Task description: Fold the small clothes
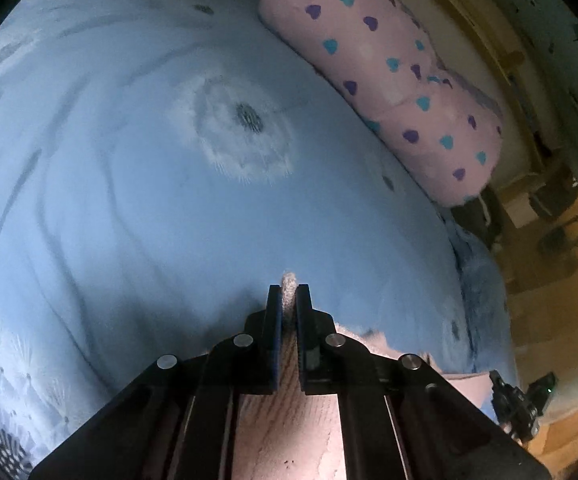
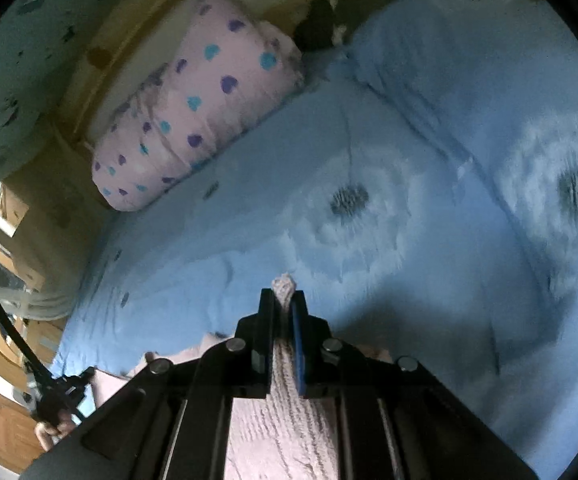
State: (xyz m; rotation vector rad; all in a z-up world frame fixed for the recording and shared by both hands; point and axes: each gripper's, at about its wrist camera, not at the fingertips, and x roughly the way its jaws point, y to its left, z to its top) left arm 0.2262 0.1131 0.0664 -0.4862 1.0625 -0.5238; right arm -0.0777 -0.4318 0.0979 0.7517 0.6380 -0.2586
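Observation:
A small pink ribbed knit garment [image 1: 285, 412] hangs under my left gripper [image 1: 288, 292], which is shut on a pinched fold of it; a tuft pokes out past the fingertips. In the right wrist view the same pink knit garment [image 2: 281, 420] runs back from my right gripper [image 2: 284, 298], also shut on a bunched edge of it. Both grippers hold the cloth above a light blue bedspread [image 1: 169, 220]. The other gripper [image 1: 517, 404] shows small at the lower right of the left wrist view, and at the lower left of the right wrist view [image 2: 61, 396], with fingers of a hand below it.
The blue bedspread [image 2: 409, 160] bears white dandelion prints with dark centres. A pink pillow with purple and teal hearts [image 1: 401, 80] [image 2: 193, 108] lies along the bed's edge beside a wooden frame. Wooden floor and furniture lie beyond the bed.

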